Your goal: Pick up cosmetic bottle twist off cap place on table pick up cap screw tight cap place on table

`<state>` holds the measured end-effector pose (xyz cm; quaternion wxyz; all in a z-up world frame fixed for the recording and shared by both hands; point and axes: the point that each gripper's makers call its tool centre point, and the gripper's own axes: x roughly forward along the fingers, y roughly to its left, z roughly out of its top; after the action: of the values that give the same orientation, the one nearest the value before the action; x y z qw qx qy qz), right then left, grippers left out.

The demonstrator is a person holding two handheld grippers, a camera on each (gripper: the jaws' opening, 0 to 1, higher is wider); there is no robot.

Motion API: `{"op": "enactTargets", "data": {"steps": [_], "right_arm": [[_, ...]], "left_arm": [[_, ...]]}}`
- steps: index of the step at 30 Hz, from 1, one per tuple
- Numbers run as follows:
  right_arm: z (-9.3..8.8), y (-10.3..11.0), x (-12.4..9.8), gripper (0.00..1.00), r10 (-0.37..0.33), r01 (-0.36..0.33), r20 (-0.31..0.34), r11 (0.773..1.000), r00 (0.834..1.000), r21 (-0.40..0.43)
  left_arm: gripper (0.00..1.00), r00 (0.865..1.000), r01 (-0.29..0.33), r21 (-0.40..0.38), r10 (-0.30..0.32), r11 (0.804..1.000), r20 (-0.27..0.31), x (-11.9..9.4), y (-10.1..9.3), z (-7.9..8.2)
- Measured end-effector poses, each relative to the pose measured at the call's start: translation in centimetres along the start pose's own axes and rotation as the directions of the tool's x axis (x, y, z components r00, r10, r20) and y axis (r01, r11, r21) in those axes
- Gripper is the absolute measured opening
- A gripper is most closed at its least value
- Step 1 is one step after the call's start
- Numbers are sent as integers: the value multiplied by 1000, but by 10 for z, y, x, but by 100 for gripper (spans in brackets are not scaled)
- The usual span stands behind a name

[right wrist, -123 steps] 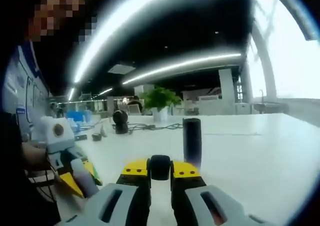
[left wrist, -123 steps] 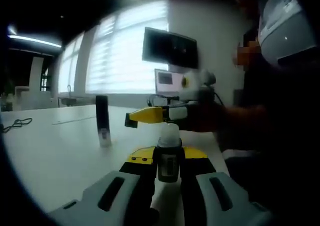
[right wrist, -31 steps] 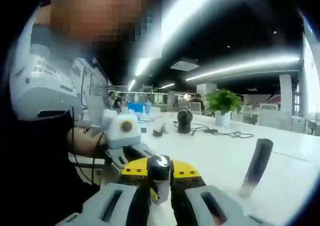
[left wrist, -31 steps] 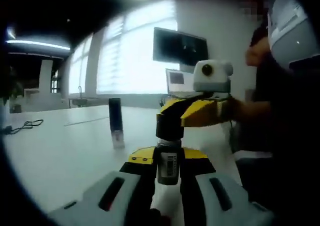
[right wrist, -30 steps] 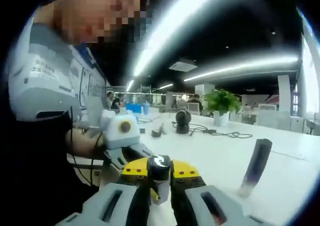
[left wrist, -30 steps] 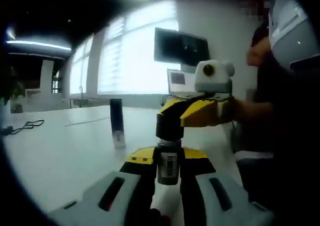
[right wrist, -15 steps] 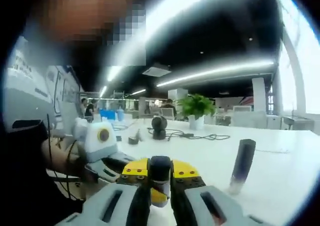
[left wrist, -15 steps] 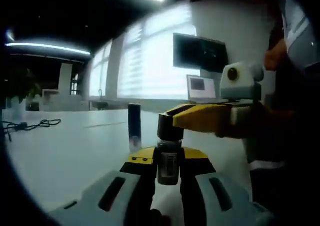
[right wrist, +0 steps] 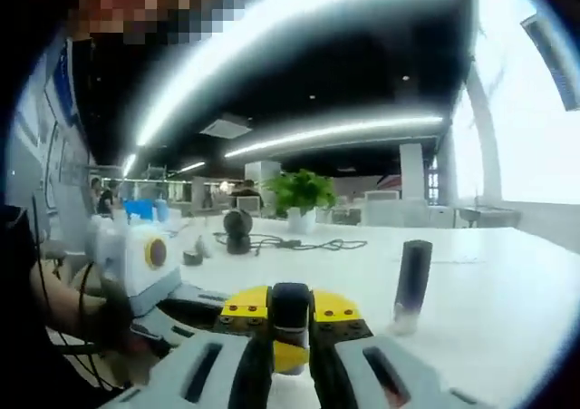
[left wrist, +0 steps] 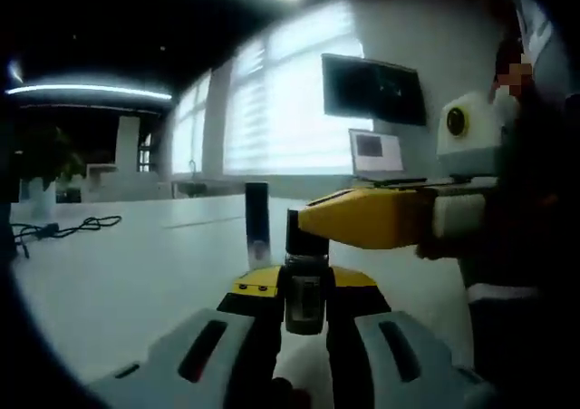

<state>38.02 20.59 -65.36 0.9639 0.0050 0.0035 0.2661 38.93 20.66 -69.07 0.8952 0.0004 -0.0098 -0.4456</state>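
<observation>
A small cosmetic bottle [left wrist: 306, 302] with a barcode label stands upright between the jaws of my left gripper [left wrist: 306, 287], which is shut on it. A black cap [left wrist: 306, 235] sits on the bottle's neck. My right gripper [left wrist: 304, 226] reaches in from the right, its yellow jaws shut on that cap. In the right gripper view, the cap [right wrist: 290, 311] is pinched between the right gripper [right wrist: 290, 309] jaws. The left gripper [right wrist: 288, 356] shows yellow just beneath the cap.
A dark tube [left wrist: 257, 224] stands upright on the white table [left wrist: 118, 273]; the same tube [right wrist: 412, 287] is to the right. A monitor [left wrist: 372, 88] and laptop [left wrist: 377, 156] are behind. A plant [right wrist: 299, 197], cables [right wrist: 290, 243] and a round black device [right wrist: 238, 224] lie further off.
Four seconds ago the bottle's neck was bare and the right gripper held the cap off to the side. The cap now sits on the bottle, and the right gripper has rolled around it.
</observation>
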Motion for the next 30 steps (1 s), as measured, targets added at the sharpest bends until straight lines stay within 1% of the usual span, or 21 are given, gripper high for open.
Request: {"op": "enactTargets", "data": {"steps": [3,5,7,14,15,16,18,20,22,23,25,26,27,30], "right_arm": [[-1,0,0,8,-33,33,-1,999,999,6],[-1,-2,-1,8,-40,40,-1,999,999,7],[0,-1,-1,8,-26,26,3,999,1000,-20],[-1,-3,-3,9,-7,7,6,1000,1000,-20],[6,-6,-4,10,-20,21,56,1000,998,-2],[11,-8,-6,16,-19,19,86,1000,996,-7],[12,-10,-8,24,-10,11,88,1000,996,-12],[9,-16,-8,23,-3,4,71,1000,998,-22],[6,-24,-8,23,3,-4,58,1000,998,2],[5,-26,-9,24,18,-19,56,1000,998,19],[6,-31,-12,24,28,-30,61,999,998,33],[7,-30,-13,24,45,-47,68,998,997,29],[8,-31,-14,24,47,-49,71,998,996,32],[12,-29,-16,23,83,-88,85,995,993,52]], "left_arm": [[8,1000,-3,10,3,1000,0,0,0,0],[8,1000,-3,10,3,1000,-4,0,0,-1],[8,1000,-2,10,2,1000,-2,0,0,0],[8,1000,13,-1,-13,1000,-4,1,-2,0],[8,1000,16,-9,-16,1000,5,1,-2,1],[8,1000,11,-10,-11,1000,5,1,-1,2],[8,1000,-6,-16,6,1000,-15,2,5,-2],[8,1000,-1,-34,0,999,-11,2,6,-1],[8,1000,9,-38,-9,999,-8,3,4,0],[8,1000,13,-35,-13,999,-8,4,4,0],[8,1000,26,-19,-26,999,-14,5,3,-1],[8,999,32,-20,-32,999,-13,6,3,-1],[8,999,50,-36,-50,998,-11,7,1,0],[8,998,69,-36,-70,997,-5,8,1,1]]}}
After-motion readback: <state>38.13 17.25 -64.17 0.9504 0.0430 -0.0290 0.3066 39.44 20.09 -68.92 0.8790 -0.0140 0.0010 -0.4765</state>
